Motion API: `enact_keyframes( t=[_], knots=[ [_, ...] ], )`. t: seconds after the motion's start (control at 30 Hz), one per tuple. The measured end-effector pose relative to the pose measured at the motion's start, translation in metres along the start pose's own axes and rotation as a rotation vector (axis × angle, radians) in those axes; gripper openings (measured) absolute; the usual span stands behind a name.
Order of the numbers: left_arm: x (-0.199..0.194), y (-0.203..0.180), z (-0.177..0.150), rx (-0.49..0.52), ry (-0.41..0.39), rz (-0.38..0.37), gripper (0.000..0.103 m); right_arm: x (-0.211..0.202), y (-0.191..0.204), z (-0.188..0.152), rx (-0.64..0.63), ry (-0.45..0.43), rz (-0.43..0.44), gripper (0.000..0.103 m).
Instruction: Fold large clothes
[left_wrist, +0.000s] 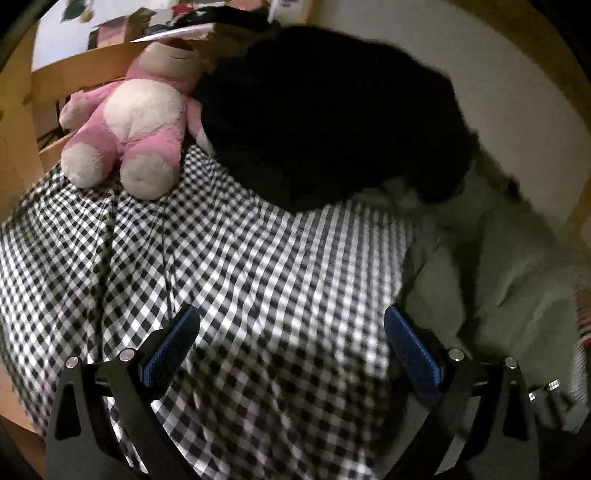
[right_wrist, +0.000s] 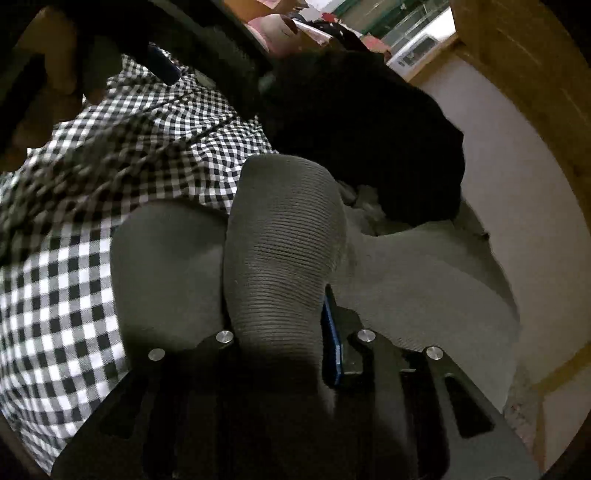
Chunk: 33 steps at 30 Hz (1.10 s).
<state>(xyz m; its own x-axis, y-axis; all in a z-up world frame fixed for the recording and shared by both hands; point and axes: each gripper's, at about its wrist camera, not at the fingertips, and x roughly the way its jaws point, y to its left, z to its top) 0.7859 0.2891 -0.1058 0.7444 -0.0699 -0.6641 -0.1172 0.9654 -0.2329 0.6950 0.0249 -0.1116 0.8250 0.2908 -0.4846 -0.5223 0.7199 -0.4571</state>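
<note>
A grey-green garment (left_wrist: 491, 280) lies crumpled at the right of the checked bed. In the right wrist view its ribbed cuff (right_wrist: 284, 251) runs between my right gripper's (right_wrist: 280, 325) blue pads, which are shut on it. My left gripper (left_wrist: 291, 325) is open and empty, hovering over the checked sheet (left_wrist: 258, 280) just left of the garment. The left gripper also shows in the right wrist view (right_wrist: 162, 66) at the top left. A black garment (left_wrist: 332, 118) is heaped at the far side, partly over the grey one.
A pink and white plush toy (left_wrist: 129, 125) sits at the far left of the bed against a wooden frame (left_wrist: 74, 70). A white wall (right_wrist: 517, 206) and wooden rail (right_wrist: 535, 74) bound the right side. Clutter lies beyond the headboard.
</note>
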Motion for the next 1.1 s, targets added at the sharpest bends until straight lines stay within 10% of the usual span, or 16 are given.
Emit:
enact_keyframes(
  t=[0.13, 0.23, 0.33, 0.4, 0.57, 0.67, 0.87, 1.1],
  knots=[
    [-0.026, -0.016, 0.020, -0.012, -0.046, -0.306, 0.098, -0.005, -0.004, -0.001, 0.007, 0.002, 0.017, 0.029],
    [-0.019, -0.063, 0.022, 0.153, 0.067, -0.450, 0.098, -0.009, 0.009, -0.004, -0.031, -0.003, -0.025, 0.033],
    [0.020, -0.101, 0.009, 0.305, 0.202, -0.343, 0.098, -0.027, 0.012, -0.013, -0.005, -0.048, -0.032, 0.055],
    [0.050, -0.106, -0.004, 0.315, 0.295, -0.334, 0.099, -0.053, 0.014, -0.028, 0.020, -0.127, 0.033, 0.098],
    [0.061, -0.093, -0.018, 0.241, 0.337, -0.382, 0.098, -0.129, 0.002, -0.069, 0.077, -0.270, 0.228, 0.100],
    [0.056, -0.086, -0.028, 0.226, 0.333, -0.365, 0.098, -0.153, -0.060, -0.075, 0.258, -0.312, 0.205, 0.100],
    [0.038, -0.075, -0.048, 0.198, 0.336, -0.337, 0.098, -0.059, -0.245, -0.083, 0.777, -0.037, 0.158, 0.100],
    [0.024, -0.069, -0.057, 0.209, 0.343, -0.320, 0.098, 0.071, -0.273, -0.050, 0.704, 0.386, 0.235, 0.097]
  ],
)
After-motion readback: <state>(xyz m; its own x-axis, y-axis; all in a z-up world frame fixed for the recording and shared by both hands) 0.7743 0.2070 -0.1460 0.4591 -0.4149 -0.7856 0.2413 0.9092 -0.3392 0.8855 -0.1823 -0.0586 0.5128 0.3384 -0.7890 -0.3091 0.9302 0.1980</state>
